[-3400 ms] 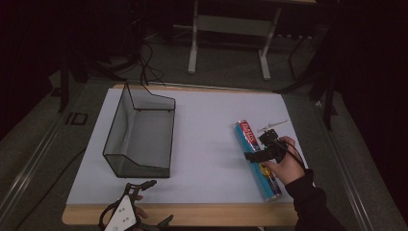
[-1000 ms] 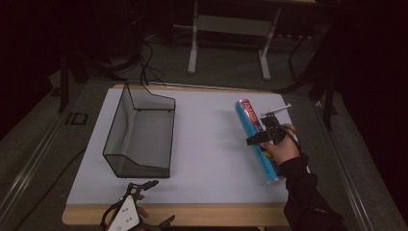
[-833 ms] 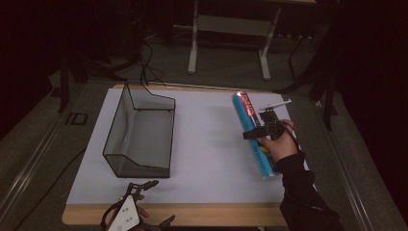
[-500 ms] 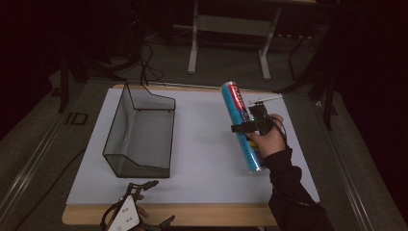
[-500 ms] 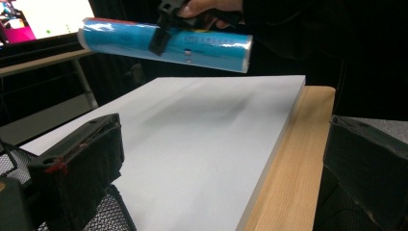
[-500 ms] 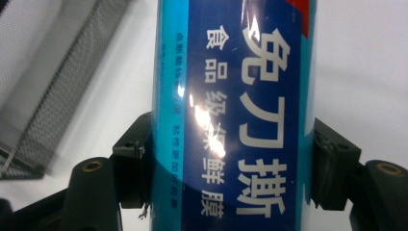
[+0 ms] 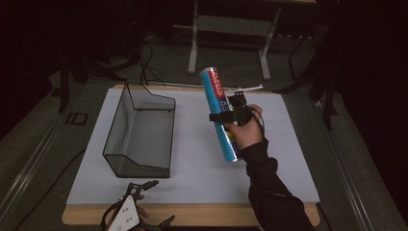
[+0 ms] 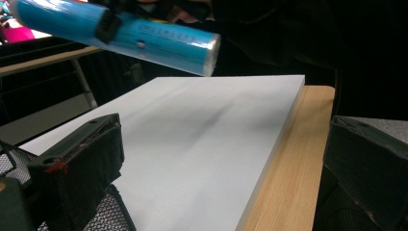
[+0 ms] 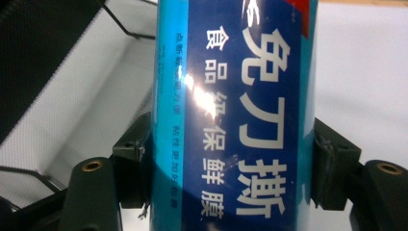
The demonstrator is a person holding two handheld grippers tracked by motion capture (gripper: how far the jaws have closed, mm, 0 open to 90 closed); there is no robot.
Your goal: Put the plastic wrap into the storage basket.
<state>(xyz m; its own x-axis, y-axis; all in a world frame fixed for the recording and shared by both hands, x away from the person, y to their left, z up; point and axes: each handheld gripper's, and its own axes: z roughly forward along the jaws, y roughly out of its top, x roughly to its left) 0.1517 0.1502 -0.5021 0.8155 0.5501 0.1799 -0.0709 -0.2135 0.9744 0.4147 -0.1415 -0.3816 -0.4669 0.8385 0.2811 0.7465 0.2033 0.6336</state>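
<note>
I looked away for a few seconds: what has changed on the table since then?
The right gripper, shut on the blue roll, has lifted it off the white board and carried it left toward the wire basket. Basket and left gripper stayed put.

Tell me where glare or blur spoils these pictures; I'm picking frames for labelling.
Right gripper view: white glare on the blue roll, label still readable. Left gripper view: near tongs soft, roll sharp. High view: dark surroundings, the white board evenly lit.

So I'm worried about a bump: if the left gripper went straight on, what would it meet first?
Probably nothing soon: the white mat lies open ahead, and the blue roll hangs above that line, though depth is unclear.
</note>
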